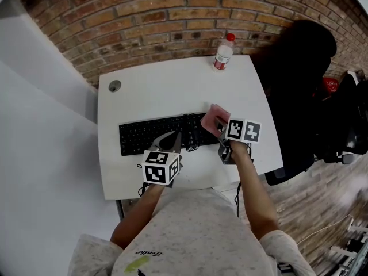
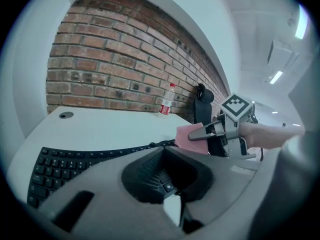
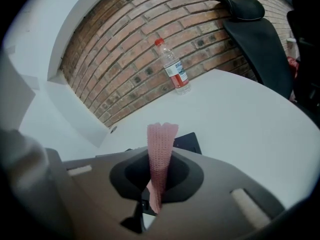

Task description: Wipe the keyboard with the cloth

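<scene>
While the printing on the bottle's label is too small to read, its colours are plain: a clear plastic bottle [image 1: 223,53] with red cap and red-and-white band, standing upright at 1 o'clock on the table [image 1: 161,85], close to the brick wall [image 1: 144,16].

Item, keyboard [image 1: 144,134]: black, full-width, lying flat at the table's centre. Long axis runs from 9 o'clock to 3 o'clock in the head view, with the 3 o'clock end tipped slightly toward the wall. Key legends show as pale specks in the left gripper view [image 2: 65,161] but are not legible.

Item, cloth [image 1: 214,118]: pink, knitted, folded. Pinched in the right gripper [image 1: 219,125], whose jaws are pressed onto it. It sits over the keyboard's 3 o'clock end. In the right gripper view the cloth [image 3: 161,149] shows edge-on as a narrow strip, long axis pointing to 12 o'clock, rising past the jaw tips [image 3: 160,156]. Contact with the keys cannot be judged.

Item, left gripper [image 1: 175,135]: jaws pressed together at the tips, nothing between them. Placed over the keyboard's near edge, around its middle. Keys are visible through the hollow behind the tips [image 2: 162,149].

Item, round cable port [image 1: 115,85]: set in the table's 10 o'clock corner.

Item, black chair [image 1: 305,68]: at 3 o'clock, beside the table.

Both grippers carry cubes bearing black-and-white square markers, no lettering.
</scene>
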A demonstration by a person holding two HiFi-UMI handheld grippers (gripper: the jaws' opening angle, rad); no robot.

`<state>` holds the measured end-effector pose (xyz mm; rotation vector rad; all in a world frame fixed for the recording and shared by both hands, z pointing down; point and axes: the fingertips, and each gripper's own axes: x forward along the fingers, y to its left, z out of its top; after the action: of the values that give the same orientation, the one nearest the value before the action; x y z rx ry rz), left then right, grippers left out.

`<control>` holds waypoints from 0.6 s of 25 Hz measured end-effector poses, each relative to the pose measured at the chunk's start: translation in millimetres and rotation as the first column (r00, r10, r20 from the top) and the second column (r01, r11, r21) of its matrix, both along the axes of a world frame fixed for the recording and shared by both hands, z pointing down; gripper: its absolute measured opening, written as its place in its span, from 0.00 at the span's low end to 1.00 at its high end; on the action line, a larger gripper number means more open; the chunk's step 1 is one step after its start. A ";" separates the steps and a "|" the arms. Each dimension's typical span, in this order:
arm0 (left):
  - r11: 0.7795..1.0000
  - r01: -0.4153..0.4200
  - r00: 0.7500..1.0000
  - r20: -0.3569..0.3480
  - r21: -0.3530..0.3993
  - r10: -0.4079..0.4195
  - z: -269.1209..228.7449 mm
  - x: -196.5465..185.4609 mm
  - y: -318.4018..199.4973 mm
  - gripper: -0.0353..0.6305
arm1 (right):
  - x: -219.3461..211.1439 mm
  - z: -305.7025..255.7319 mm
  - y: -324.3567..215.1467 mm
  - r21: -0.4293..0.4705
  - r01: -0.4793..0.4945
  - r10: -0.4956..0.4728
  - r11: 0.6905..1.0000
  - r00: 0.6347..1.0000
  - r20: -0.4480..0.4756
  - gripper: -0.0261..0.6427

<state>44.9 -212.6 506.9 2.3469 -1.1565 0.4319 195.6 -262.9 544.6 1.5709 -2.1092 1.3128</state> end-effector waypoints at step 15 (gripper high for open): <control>1.000 0.025 1.000 -0.017 0.008 -0.025 -0.4 -2.5 9.7 0.05 | 26.9 -30.5 14.1 0.086 -0.060 0.061 0.994 0.998 -0.010 0.08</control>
<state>42.4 -202.9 506.5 2.3366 -1.1807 0.3989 222.5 -248.8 514.1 1.6854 -2.1529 1.2431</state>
